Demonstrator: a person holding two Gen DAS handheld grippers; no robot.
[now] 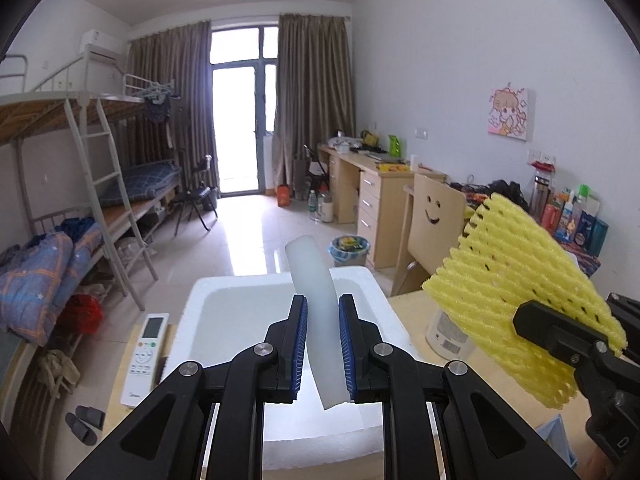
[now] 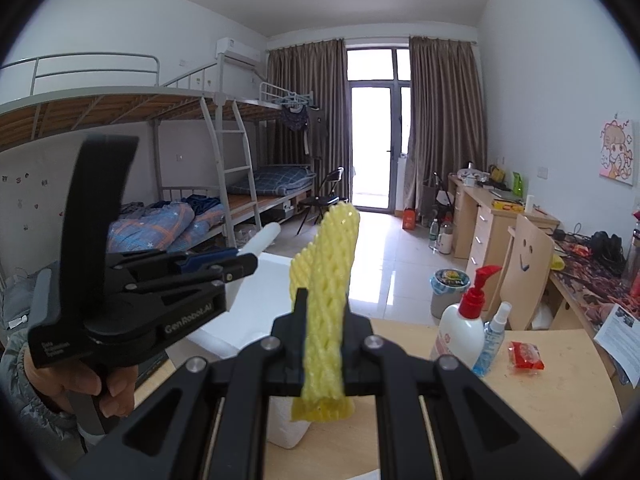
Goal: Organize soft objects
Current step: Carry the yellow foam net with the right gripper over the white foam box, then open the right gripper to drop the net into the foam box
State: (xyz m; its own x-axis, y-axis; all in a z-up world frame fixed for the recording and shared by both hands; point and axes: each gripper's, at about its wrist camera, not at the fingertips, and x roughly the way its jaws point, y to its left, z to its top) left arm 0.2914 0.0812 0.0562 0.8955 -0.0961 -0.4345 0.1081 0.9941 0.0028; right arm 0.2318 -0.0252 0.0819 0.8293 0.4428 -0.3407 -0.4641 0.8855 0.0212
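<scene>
My left gripper [image 1: 323, 344] is shut on a white foam strip [image 1: 316, 280] that sticks up and forward between the blue pads, above the open white foam box [image 1: 208, 296]. My right gripper [image 2: 323, 344] is shut on a yellow foam net sleeve [image 2: 330, 280], held upright and flattened between the jaws. In the left wrist view the yellow foam net sleeve [image 1: 516, 292] hangs at the right, beside the box, with a finger of the right gripper [image 1: 556, 332] across it. In the right wrist view the left gripper [image 2: 240, 264] is at the left, in a person's hand [image 2: 80, 384], over the box [image 2: 256, 312].
A white remote control [image 1: 145, 356] lies left of the box on the wooden table [image 2: 540, 400]. A lotion pump bottle [image 2: 464, 332], a small spray bottle [image 2: 492, 340] and a red packet [image 2: 526, 355] stand at the right. A smiley-face chair [image 1: 432, 220] is behind the table.
</scene>
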